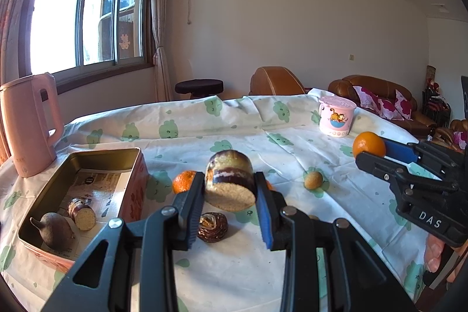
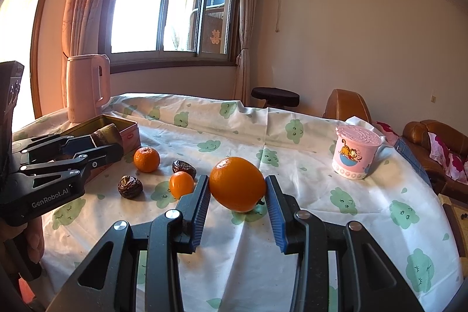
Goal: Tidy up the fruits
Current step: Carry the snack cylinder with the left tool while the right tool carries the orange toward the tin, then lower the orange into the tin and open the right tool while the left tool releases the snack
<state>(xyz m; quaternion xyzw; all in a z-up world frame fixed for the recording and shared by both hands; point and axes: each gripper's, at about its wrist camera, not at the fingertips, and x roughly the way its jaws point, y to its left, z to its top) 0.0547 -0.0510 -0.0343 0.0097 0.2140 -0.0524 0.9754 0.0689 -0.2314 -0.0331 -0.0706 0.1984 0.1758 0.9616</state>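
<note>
Two claws fill the lower halves of their own views, each pinching a fruit above the tabletop [image 1: 292, 133]. At lower centre of the left wrist view, the left claw [image 1: 229, 190] grips a cut sugarcane chunk [image 1: 229, 183] between its pads, the pale cut face toward the camera. Just below it lies a dark wrinkled fruit [image 1: 212, 227], and a mandarin [image 1: 182, 180] peeks out left of the near finger. At lower left, the open tin [image 1: 102, 157] holds another cane piece [image 1: 82, 213] and a dark root [image 1: 54, 230]. In the right wrist view, the right claw [image 2: 237, 190] clamps a large orange [image 2: 237, 183] at centre frame. Farther back stand the pink cup [image 2: 355, 155] at right and the pink kettle [image 2: 84, 86] at upper left.
</note>
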